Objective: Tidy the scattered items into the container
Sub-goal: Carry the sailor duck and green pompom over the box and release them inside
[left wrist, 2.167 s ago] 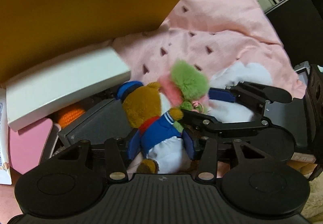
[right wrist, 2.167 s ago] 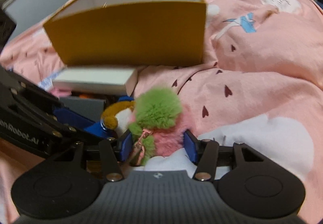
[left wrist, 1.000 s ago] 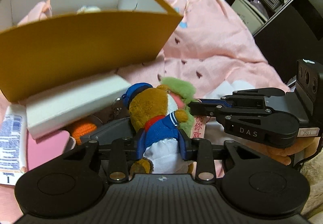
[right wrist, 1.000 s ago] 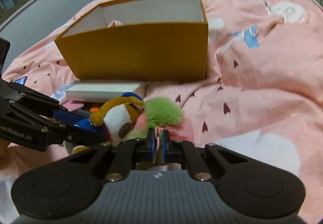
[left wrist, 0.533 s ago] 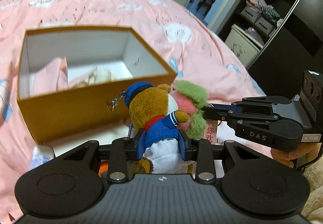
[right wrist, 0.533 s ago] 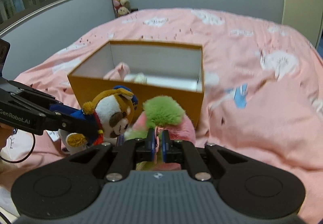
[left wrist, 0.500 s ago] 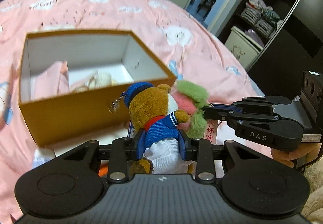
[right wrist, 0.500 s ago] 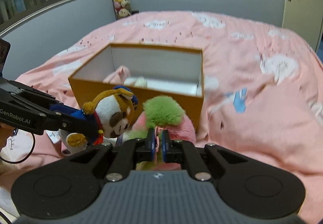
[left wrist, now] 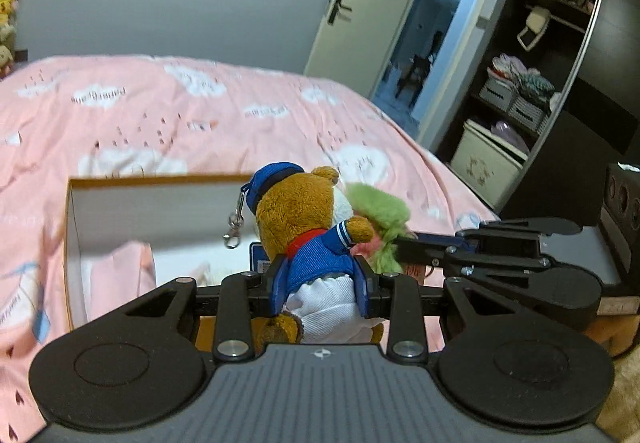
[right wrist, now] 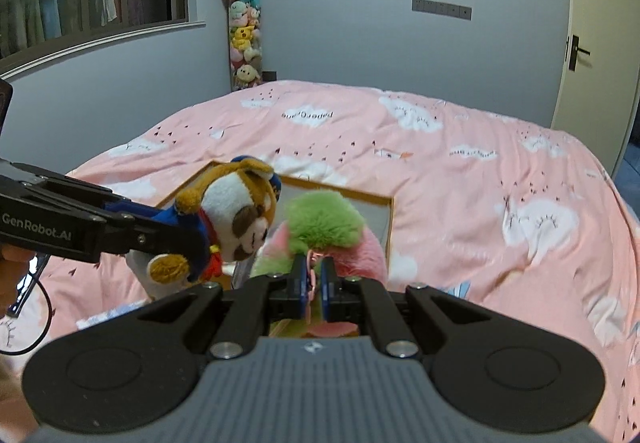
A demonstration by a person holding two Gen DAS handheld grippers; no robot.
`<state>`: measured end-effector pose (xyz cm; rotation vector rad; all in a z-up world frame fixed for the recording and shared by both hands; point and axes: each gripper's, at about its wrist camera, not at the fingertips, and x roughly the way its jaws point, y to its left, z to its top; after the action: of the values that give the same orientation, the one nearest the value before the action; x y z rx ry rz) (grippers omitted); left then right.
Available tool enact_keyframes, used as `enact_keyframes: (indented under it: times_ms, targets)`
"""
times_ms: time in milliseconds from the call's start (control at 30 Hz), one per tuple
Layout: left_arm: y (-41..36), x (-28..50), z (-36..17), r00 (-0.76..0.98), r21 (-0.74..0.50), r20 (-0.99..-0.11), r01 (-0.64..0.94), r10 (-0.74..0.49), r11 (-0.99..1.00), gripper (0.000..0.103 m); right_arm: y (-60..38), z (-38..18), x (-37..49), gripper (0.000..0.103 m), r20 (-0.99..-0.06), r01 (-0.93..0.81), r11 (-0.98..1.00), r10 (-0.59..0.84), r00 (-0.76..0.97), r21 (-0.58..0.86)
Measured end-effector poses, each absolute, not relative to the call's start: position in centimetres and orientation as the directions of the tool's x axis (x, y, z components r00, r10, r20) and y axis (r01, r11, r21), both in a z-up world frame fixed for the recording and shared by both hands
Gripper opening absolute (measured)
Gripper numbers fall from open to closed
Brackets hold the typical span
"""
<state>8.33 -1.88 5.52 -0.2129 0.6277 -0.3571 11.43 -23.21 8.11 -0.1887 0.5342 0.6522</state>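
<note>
My left gripper point(left wrist: 320, 285) is shut on a brown plush dog point(left wrist: 308, 227) in a blue sailor suit and cap, held in the air above the near edge of the open orange box point(left wrist: 160, 181). The dog also shows in the right wrist view point(right wrist: 236, 219). My right gripper point(right wrist: 314, 283) is shut on a green and pink fluffy plush point(right wrist: 326, 221), held beside the dog, over the box point(right wrist: 390, 219). The plush also shows in the left wrist view point(left wrist: 380, 215). Inside the box lies pink cloth point(left wrist: 120, 275).
The box sits on a bed with a pink cloud-print cover point(right wrist: 460, 171). An open door point(left wrist: 360, 3) and a dark shelving unit point(left wrist: 540, 63) stand at the right. A column of plush toys point(right wrist: 242, 23) hangs on the far wall.
Both grippers have lifted their toys off the bed and carried them up and forward over the box. The right gripper shut on the green and pink plush early on.
</note>
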Motion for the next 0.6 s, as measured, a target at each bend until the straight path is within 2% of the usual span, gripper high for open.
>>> enact_keyframes:
  times_ms: [300,433,600]
  targets:
    - [-1.9,10.8,5.6,0.823,-0.28,-0.467,0.209,-0.323,0.937,0.038,-21.4,8.6,14.9,0.007,-0.495,-0.592,0.806,0.52,0.696,0.014]
    - [-1.7,12.4,4.3,0.811,-0.283,-0.496,0.187,-0.311,0.941,0.038,-20.4,7.8,15.9,0.007,-0.51,-0.581,0.814,0.498,0.701,-0.005]
    - [-1.3,13.9,1.7,0.771,-0.306,-0.551,0.169,-0.319,0.937,0.038,-19.7,6.0,17.5,0.007,-0.571,-0.579,0.815,0.473,0.671,-0.005]
